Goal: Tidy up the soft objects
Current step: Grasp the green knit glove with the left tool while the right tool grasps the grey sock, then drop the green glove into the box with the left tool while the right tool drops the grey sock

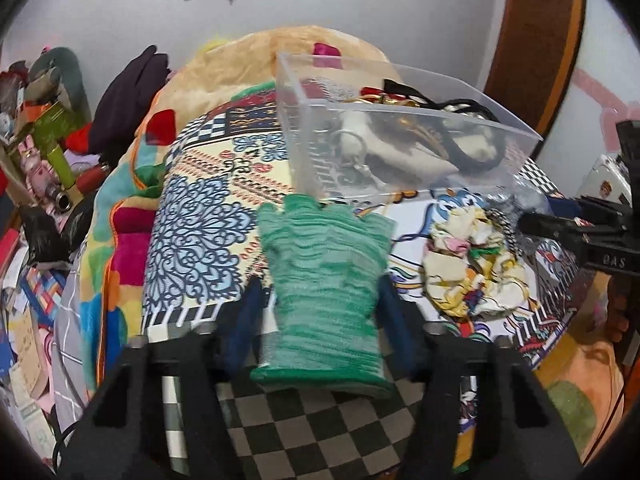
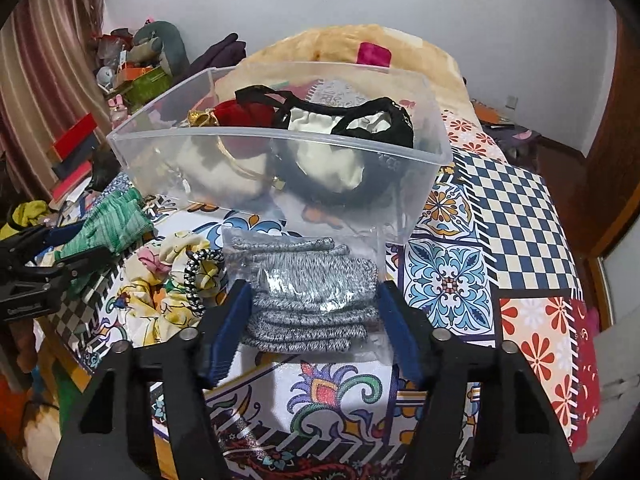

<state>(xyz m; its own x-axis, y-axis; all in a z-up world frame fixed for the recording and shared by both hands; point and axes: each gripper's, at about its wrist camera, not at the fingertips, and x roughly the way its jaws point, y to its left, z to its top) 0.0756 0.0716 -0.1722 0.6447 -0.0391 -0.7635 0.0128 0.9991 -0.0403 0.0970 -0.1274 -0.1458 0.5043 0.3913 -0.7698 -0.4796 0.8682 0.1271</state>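
My left gripper (image 1: 320,292) is shut on a green knitted glove (image 1: 326,268), held above the patterned bedspread (image 1: 200,232) just in front of the clear plastic box (image 1: 400,136). My right gripper (image 2: 314,300) is shut on a clear bag of grey knitted gloves (image 2: 308,292), right before the same box (image 2: 280,152). The box holds a black strap, a white pouch and red cloth. A floral scrunchie (image 1: 476,268) with a black-and-white hair tie (image 2: 196,276) lies between the grippers. The left gripper with the green glove (image 2: 108,224) shows at the left of the right wrist view.
A folded beige blanket (image 2: 340,46) lies behind the box. Dark clothes (image 1: 136,80) and a cluttered shelf of toys and boxes (image 1: 44,120) stand at the left. A wooden door frame (image 1: 536,40) is at the right. The bed edge runs along the lower left.
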